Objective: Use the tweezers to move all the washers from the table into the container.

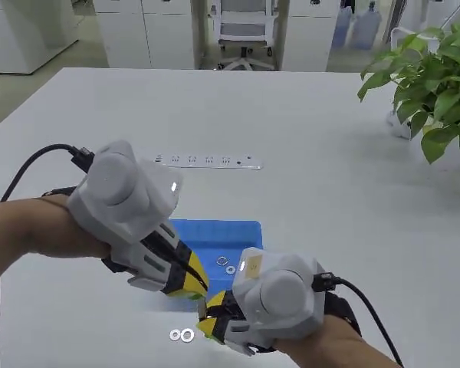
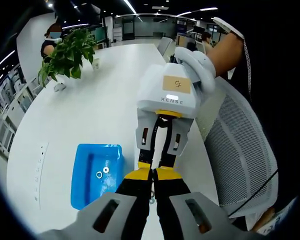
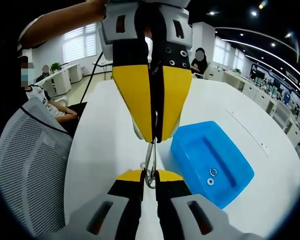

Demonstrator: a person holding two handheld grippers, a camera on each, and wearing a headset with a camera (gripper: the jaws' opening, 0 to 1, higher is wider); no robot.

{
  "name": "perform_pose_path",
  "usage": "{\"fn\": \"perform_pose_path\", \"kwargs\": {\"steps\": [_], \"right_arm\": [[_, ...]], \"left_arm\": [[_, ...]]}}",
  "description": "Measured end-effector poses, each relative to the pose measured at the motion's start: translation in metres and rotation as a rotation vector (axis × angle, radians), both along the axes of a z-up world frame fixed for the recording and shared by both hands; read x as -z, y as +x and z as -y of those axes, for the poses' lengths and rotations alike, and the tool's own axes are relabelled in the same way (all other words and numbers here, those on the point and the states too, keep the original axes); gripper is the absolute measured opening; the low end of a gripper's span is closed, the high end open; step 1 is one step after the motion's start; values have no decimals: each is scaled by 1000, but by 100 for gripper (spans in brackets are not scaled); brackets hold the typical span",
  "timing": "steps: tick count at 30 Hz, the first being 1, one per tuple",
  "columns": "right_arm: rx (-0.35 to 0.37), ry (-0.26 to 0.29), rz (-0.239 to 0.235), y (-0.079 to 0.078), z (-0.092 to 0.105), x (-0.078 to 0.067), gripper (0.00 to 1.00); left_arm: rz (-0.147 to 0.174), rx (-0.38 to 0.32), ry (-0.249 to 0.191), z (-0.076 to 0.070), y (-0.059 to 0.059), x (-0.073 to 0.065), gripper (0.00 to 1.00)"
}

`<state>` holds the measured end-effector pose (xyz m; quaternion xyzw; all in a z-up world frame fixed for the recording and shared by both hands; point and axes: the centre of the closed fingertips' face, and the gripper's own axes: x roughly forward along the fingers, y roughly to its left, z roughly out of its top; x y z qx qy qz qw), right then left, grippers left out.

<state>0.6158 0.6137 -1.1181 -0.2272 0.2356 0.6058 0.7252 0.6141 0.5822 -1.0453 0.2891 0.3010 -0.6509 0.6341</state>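
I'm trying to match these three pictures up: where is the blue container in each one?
Head view: the blue container lies low in the middle.
Left gripper view: the container sits at the lower left.
Right gripper view: the container sits right of centre.
Shared landmark: the two washers lying inside it, seen in all three views.

blue container (image 1: pixel 215 234) holds two washers (image 1: pixel 230 269); two outside.

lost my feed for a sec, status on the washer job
Left gripper and right gripper both shut on tweezers. Two washers in container, two more on table. Nothing blocking the container.
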Motion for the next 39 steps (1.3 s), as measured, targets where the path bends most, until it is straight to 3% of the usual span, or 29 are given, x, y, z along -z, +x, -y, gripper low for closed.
{"fn": "perform_pose_path", "kwargs": {"steps": [11, 21, 39], "right_arm": [[12, -12, 15, 11, 5, -15, 10], [26, -10, 21, 26, 7, -28, 10], [45, -1, 32, 52, 10, -39, 10]], "left_arm": [[10, 16, -4, 4, 8, -16, 5], [31, 20, -8, 4, 22, -28, 5], [57, 28, -13, 8, 45, -38, 5]]}}
